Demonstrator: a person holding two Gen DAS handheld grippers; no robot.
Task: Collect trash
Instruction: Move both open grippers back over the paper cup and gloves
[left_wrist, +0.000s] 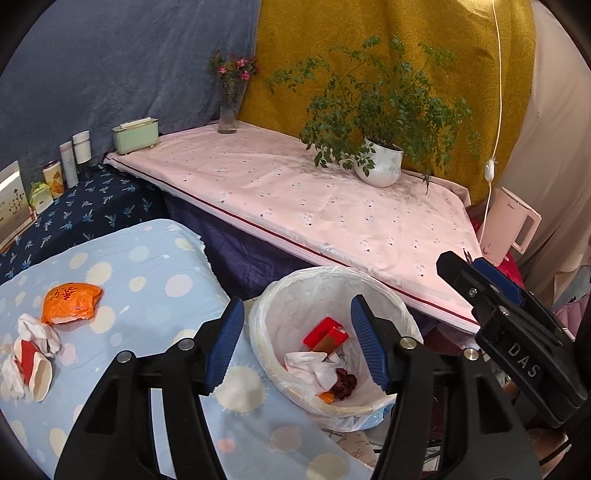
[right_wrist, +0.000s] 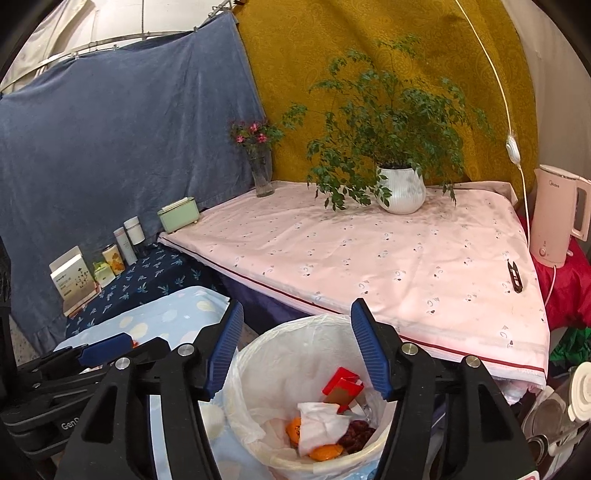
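Bin seemingly below open grippers

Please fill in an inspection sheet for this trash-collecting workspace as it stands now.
Surface: light blue dotted cloth beside a pink-covered table.
Job's things: lined bin holding red packaging, tissue and peel; orange wrapper, crumpled tissues and paper cup lie on the blue cloth.
Clutter: potted plant, flower vase, bottles, kettle.
Grippers: left gripper and right gripper open, empty, above the bin.
Cables: white cord hanging by the kettle.
Surroundings: blue and mustard drapes.
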